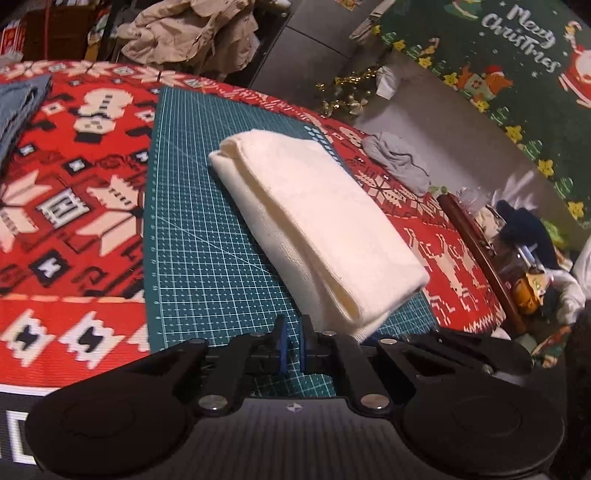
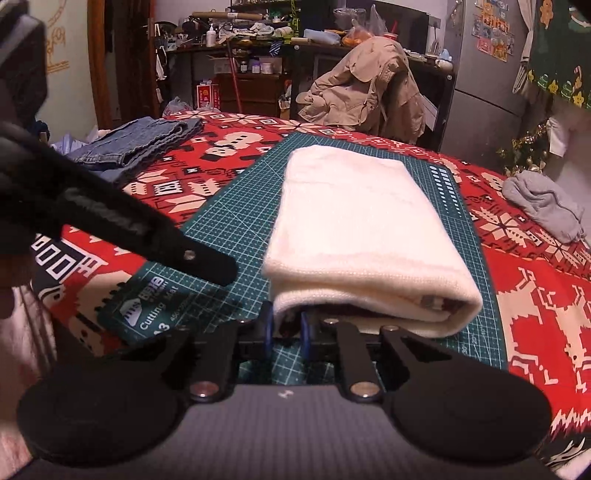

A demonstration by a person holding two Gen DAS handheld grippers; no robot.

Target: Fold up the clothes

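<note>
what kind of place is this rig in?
Probably a lived-in home room, not a lab: a red Christmas tablecloth under the cutting mat, a beige jacket over a chair, cluttered shelves behind.

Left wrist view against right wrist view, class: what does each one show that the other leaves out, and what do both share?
Only the left wrist view shows the Merry Christmas cloth and the left gripper, shut and empty. Only the right wrist view shows the cluttered shelves and the right gripper at the towel's near edge. Both show the folded cream towel, green cutting mat, denim, grey garment and beige jacket.
</note>
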